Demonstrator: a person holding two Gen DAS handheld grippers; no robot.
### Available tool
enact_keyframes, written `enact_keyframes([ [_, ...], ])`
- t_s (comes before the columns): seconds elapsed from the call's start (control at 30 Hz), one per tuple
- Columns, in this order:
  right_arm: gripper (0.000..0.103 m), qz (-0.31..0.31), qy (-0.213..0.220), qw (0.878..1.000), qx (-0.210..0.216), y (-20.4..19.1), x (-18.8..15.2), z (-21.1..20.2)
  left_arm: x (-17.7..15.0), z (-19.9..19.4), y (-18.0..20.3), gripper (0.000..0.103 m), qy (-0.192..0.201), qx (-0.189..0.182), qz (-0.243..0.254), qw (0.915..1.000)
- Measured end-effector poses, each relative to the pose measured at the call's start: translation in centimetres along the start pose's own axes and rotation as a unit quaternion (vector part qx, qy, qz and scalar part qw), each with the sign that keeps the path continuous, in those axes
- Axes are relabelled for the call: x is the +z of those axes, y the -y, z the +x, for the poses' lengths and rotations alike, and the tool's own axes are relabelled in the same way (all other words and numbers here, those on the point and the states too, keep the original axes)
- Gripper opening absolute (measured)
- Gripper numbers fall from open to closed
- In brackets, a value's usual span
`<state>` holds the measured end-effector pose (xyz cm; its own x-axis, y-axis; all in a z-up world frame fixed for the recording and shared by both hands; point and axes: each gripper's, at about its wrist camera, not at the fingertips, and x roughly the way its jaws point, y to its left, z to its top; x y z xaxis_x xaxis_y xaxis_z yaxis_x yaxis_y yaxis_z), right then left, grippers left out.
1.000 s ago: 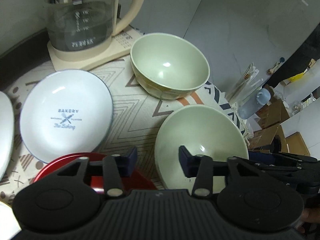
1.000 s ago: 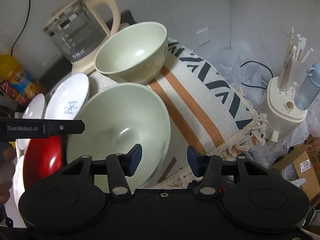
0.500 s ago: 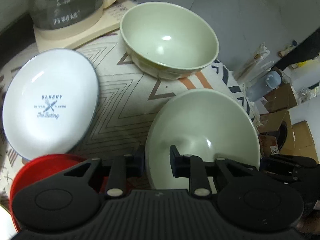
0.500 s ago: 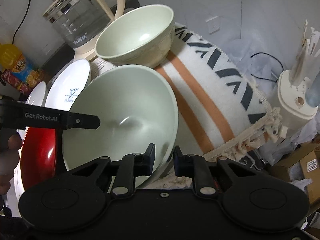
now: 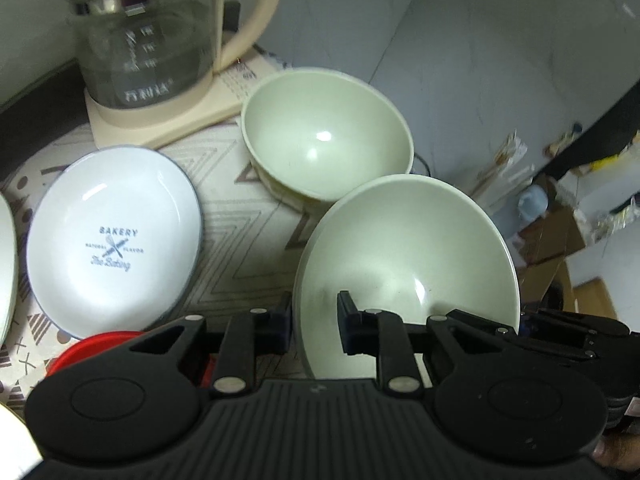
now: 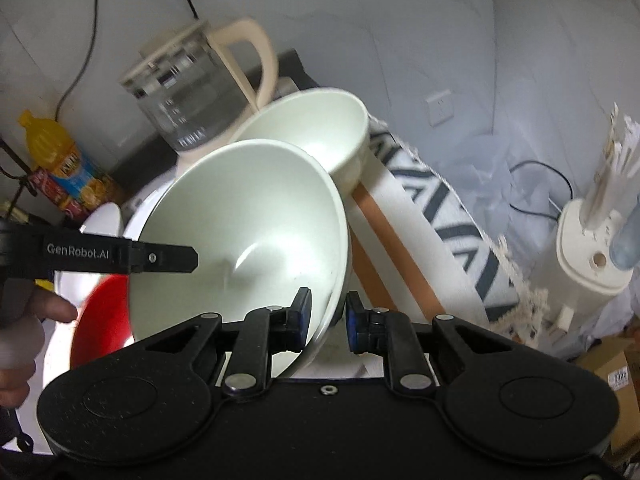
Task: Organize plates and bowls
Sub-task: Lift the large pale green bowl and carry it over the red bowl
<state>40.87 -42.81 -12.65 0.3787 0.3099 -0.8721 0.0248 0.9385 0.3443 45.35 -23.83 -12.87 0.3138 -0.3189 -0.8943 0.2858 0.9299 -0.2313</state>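
Observation:
Both grippers hold one wide pale green bowl (image 5: 408, 256) by opposite rims. My left gripper (image 5: 314, 318) is shut on its left rim. My right gripper (image 6: 326, 316) is shut on its right rim; the bowl (image 6: 244, 232) is lifted and tilted above the cloth. A second, deeper green bowl (image 5: 326, 136) stands just behind it, also in the right wrist view (image 6: 316, 136). A white "Bakery" plate (image 5: 114, 236) lies to the left. A red plate (image 5: 92, 346) sits below my left gripper and shows in the right wrist view (image 6: 102, 320).
A glass kettle (image 5: 148, 36) on a cream base stands at the back left. A patterned cloth (image 5: 240, 232) covers the table; its fringed edge (image 6: 504, 268) is at the right. A yellow juice bottle (image 6: 60, 164) stands left. A cream appliance (image 6: 592, 256) stands beyond the table edge.
Both grippers closed on the wide green bowl's rims and lifted it up and back toward the deeper bowl. It now overlaps that bowl's near rim in view.

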Motion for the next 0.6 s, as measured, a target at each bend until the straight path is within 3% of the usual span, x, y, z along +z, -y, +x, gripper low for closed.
enact_keyframes([
  [0.6, 0.017, -0.066, 0.031, 0.995, 0.061, -4.9, 2.8, -1.2, -0.8, -7.2, -2.4, 0.021, 0.085, 0.033, -0.059, 0.9941],
])
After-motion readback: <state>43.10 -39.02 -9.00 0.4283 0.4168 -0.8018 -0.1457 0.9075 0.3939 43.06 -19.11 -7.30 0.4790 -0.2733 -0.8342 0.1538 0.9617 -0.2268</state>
